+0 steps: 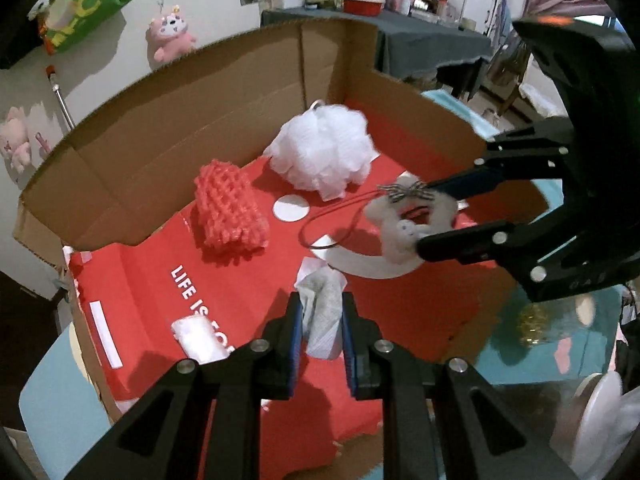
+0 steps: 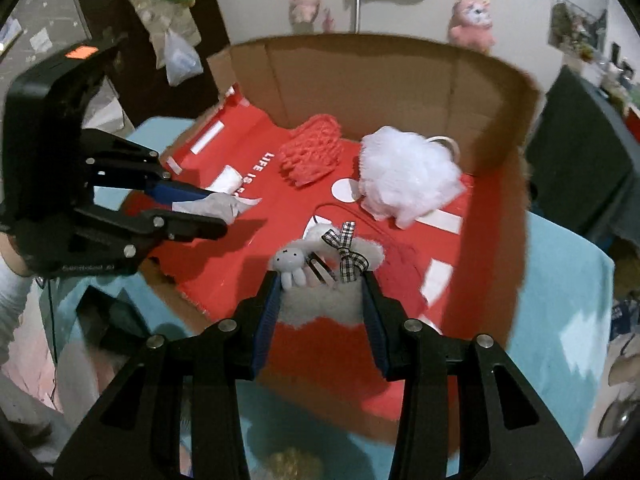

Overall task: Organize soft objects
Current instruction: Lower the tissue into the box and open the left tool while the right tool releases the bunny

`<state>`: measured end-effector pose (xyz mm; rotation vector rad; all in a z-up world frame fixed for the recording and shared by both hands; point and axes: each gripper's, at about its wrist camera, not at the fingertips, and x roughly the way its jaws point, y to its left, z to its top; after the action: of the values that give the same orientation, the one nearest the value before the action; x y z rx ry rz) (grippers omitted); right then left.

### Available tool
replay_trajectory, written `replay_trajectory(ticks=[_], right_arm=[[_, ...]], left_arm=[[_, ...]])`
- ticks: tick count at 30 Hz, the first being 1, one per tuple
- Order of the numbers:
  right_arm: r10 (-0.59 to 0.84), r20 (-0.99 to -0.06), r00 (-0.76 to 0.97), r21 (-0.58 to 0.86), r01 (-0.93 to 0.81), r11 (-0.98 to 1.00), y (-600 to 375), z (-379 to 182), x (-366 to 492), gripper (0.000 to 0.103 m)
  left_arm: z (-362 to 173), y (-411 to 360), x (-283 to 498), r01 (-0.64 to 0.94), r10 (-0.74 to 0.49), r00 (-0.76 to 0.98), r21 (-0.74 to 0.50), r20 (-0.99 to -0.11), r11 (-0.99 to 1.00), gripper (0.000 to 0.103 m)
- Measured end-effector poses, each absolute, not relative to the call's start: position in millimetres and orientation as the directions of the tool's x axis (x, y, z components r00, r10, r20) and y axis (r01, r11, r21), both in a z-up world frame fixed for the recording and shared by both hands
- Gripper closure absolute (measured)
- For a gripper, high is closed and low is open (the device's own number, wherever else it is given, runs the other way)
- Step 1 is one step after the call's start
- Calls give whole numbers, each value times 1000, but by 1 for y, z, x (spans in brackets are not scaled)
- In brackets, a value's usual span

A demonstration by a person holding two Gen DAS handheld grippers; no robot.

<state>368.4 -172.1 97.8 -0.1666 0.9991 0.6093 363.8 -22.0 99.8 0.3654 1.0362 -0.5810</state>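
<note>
An open cardboard box [image 1: 168,128] [image 2: 360,76] with a red floor lies on the table. Inside rest a white mesh bath puff [image 1: 324,152] [image 2: 408,172] and a red foam net roll [image 1: 230,208] [image 2: 312,152]. My left gripper [image 1: 320,320] [image 2: 224,212] is shut on a grey-white folded cloth [image 1: 324,320] [image 2: 216,204] over the box's near side. My right gripper [image 2: 320,280] [image 1: 444,212] is shut on a white fluffy ring toy [image 2: 320,304] [image 1: 404,220] with a small rabbit figure, a checked bow and a red cord, over the box floor.
A small white roll [image 1: 196,336] [image 2: 230,178] lies on the red floor near the printed words. The table has a light blue cover [image 2: 560,300]. Pink plush toys [image 1: 170,36] hang on the wall behind. A cluttered dark table [image 1: 400,36] stands at the back.
</note>
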Motion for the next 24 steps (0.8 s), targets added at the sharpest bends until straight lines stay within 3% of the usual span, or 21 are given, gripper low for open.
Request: replay_trajectory(ticks=[24], right_arm=[[317, -912, 259, 111, -590, 800, -128, 56, 429, 61]], left_arm=[[61, -29, 404, 599, -190, 349, 63, -918, 798, 81]])
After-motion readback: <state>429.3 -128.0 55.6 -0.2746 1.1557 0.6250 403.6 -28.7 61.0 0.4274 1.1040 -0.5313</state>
